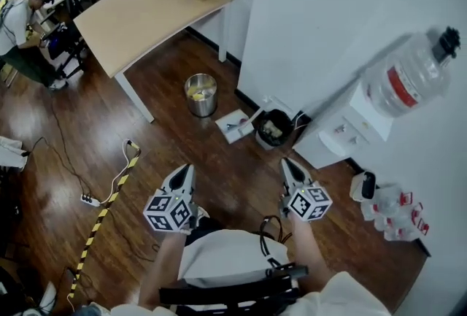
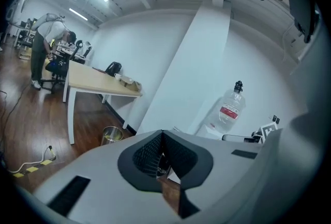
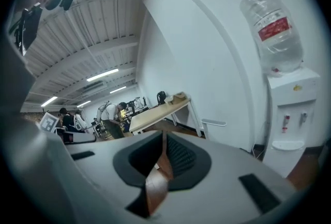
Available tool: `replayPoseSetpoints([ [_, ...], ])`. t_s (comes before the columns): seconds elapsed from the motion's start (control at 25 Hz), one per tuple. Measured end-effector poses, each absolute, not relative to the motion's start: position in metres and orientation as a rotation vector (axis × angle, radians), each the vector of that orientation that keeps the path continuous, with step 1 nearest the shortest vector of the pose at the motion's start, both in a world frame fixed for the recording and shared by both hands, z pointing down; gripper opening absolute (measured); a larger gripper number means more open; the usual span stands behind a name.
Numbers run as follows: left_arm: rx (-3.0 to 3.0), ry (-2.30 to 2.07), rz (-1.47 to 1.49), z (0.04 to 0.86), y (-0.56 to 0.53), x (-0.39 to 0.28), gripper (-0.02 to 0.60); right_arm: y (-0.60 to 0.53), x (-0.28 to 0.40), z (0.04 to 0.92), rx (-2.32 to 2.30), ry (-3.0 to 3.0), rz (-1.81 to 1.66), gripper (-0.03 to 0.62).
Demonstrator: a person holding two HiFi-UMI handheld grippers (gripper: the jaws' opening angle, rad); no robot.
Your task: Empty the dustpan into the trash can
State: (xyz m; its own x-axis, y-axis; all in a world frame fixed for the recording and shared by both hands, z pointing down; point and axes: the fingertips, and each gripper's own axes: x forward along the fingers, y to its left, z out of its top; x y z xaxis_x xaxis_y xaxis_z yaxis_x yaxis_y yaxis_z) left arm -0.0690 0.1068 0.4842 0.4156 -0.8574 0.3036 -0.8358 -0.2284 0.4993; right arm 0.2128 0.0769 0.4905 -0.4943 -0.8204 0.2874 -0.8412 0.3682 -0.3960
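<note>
Wooden floor (image 1: 157, 154), dustpan (image 1: 235, 125) beside black bin (image 1: 273, 129), near wall (image 1: 328, 15)

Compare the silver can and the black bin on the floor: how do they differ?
The silver can is shiny metal; the black bin is dark. The silver can stands on open floor by the table leg; the black bin sits close to the wall. Both are upright, open-topped, with something inside.

Head view looks down; gripper views share table (image 2: 96, 82).
</note>
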Motion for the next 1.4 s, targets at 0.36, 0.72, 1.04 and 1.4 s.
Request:
replayPoseSetpoints([
  [0.36, 2.171, -1.261, 0.023, 0.486, 0.051, -0.084, -0.011, 0.018, 0.180, 0.504, 1.701, -2.425, 0.689, 0.179],
  [0.72, 2.194, -1.156, 0.092, 0.509, -0.008, -0.047, -0.011, -0.048, 0.188, 0.550, 1.753, -2.312, 0.701, 0.256],
  [1.04, 2.171, -1.101, 0.179, 0.550, -0.068, -0.017, -0.011, -0.124, 0.207, 0.613, 1.789, -2.198, 0.715, 0.281],
  [1.4, 2.156, -1.031, 0.237, 0.588, -0.107, 0.017, -0.011, -0.181, 0.224, 0.673, 1.836, -2.100, 0.732, 0.285],
])
